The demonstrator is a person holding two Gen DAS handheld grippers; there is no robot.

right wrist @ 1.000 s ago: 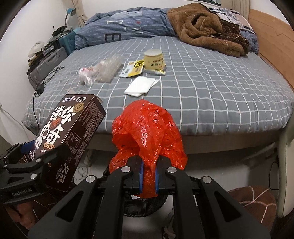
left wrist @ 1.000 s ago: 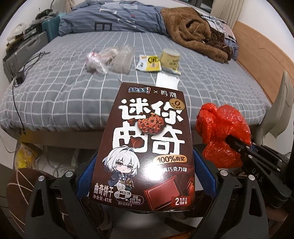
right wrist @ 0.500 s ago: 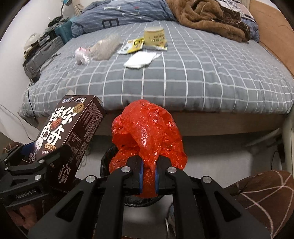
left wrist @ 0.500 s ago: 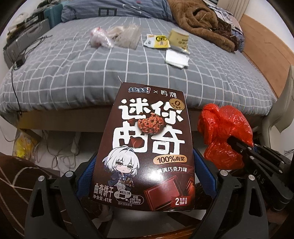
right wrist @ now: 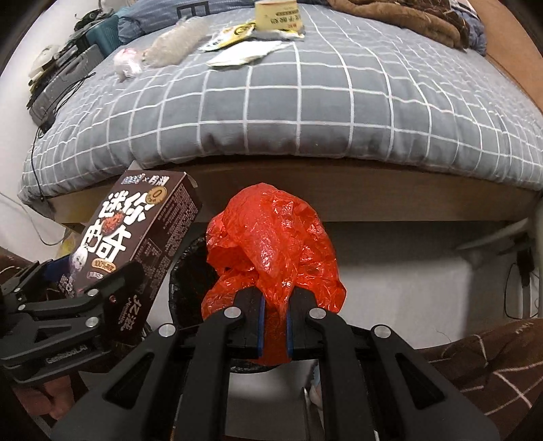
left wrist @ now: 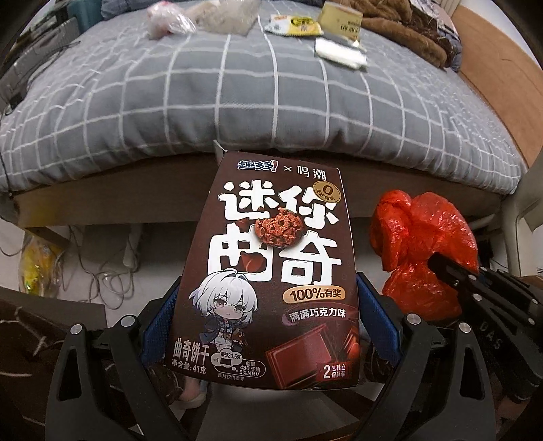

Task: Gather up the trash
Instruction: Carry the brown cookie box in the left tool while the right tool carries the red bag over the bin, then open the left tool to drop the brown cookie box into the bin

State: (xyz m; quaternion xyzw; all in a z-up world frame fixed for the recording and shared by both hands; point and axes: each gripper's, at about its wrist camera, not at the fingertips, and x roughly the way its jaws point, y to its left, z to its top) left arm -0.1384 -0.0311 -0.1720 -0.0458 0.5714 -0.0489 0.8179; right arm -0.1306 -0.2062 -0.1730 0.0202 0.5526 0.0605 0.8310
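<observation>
My left gripper (left wrist: 268, 325) is shut on a brown cookie box (left wrist: 271, 271) with white Chinese lettering, held upright below the bed's edge; the box also shows in the right wrist view (right wrist: 132, 251). My right gripper (right wrist: 274, 327) is shut on a crumpled red plastic bag (right wrist: 271, 244), which also shows in the left wrist view (left wrist: 424, 251). A black-lined trash bin (right wrist: 185, 281) sits on the floor just beneath and behind the bag and box, mostly hidden by them.
On the grey checked bed (right wrist: 322, 101) lie a clear plastic wrapper (right wrist: 176, 44), a yellow sachet (right wrist: 234, 34), a white paper (right wrist: 244, 56) and a yellow cup (right wrist: 278, 13). Cables (left wrist: 101, 271) trail on the floor at left. A brown blanket (right wrist: 407, 20) lies far right.
Both grippers have lowered and tilted downward with their loads. The bed edge now sits higher in view and the trash bin has come into sight under the red bag.
</observation>
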